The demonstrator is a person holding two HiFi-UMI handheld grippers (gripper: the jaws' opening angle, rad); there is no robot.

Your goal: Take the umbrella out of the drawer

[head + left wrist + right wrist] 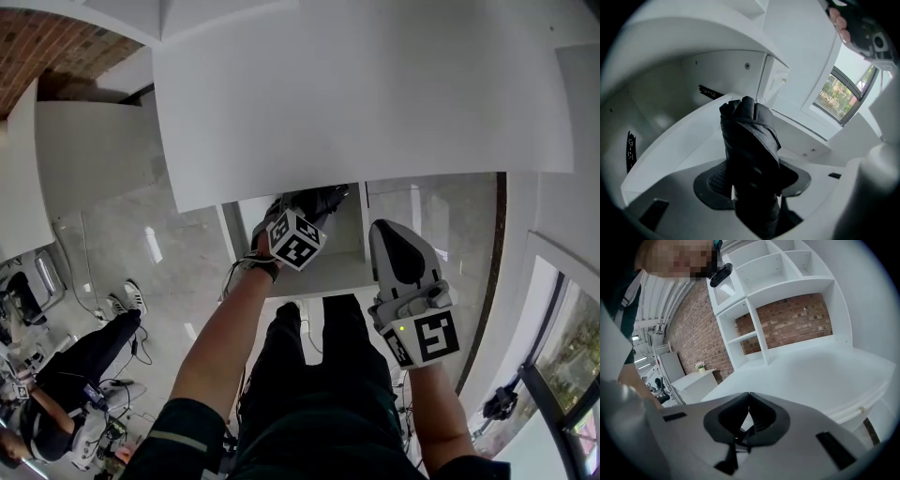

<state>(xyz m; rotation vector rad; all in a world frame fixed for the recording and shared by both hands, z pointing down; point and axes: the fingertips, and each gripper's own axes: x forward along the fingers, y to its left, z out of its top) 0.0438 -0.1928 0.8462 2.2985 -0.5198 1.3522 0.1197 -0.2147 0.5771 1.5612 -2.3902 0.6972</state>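
Plainly, left tool (754,183) clamps the black umbrella (750,140) (lower end cut off); right tool (748,399) clenched empty.

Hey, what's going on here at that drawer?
A person is working with a gripper in each hand. The left gripper is clamped on a black folded umbrella at the open drawer under the white desk; the umbrella is not yet carried clear. The right gripper is shut and empty, held off to the side.
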